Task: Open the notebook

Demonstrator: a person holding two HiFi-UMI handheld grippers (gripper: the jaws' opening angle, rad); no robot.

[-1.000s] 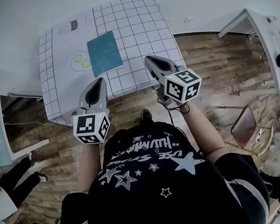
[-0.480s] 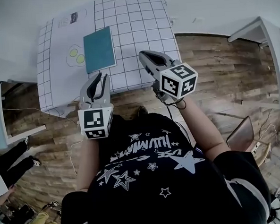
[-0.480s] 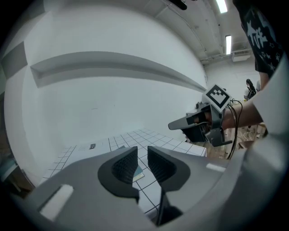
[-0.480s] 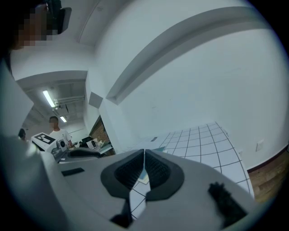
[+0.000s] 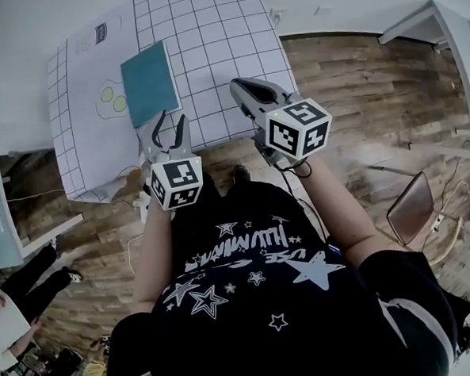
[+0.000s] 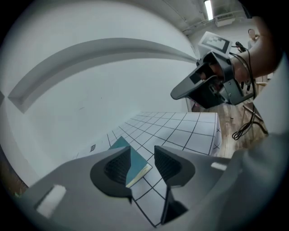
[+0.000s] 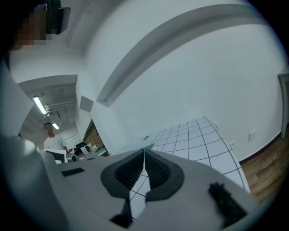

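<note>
The person wears a black short-sleeved shirt (image 5: 256,277) with white stars and lettering; the left gripper (image 5: 170,120) and right gripper (image 5: 237,84) are grey with dark ribbed fingers (image 6: 118,167) and white, black-marked cubes (image 5: 298,128).

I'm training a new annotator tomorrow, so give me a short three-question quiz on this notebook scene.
1. True or false: the teal notebook lies closed on the gridded mat.
2. The right gripper has its jaws: A) wide apart, B) together and empty, C) shut on the notebook.
3. In the head view, the yellow-green circles lie on which side of the notebook?
Key: 1 true; 2 B; 3 left.
</note>
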